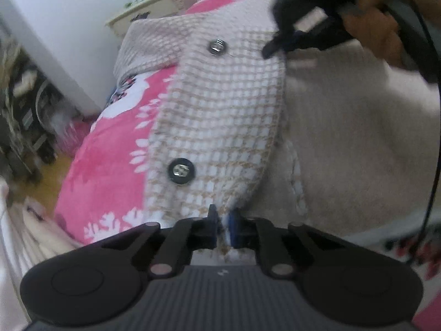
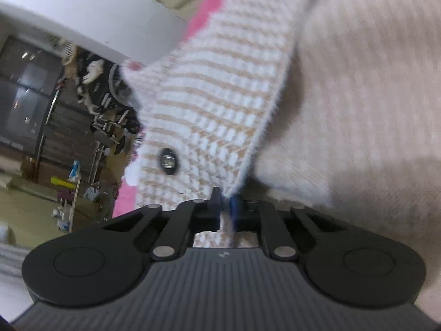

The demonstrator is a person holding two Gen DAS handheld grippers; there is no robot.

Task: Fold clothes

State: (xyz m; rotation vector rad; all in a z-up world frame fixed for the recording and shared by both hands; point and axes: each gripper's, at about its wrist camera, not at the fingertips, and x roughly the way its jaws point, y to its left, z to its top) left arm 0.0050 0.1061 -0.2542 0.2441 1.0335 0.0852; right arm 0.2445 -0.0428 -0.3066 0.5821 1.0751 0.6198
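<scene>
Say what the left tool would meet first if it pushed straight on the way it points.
The checked front panel of the garment it is already shut on; its dark lower button lies just left of that line. Left tool.

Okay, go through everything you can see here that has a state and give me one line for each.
Left gripper: shut on the checked front panel's lower edge.
Right gripper: shut on the same panel's edge, farther along.
Checked jacket: lying on the bed, front panel laid over the plain cream fabric, unfolded.
Near black button: unfastened, face up.
Far button: unfastened.
Pink blanket: spread flat under the jacket.
</scene>
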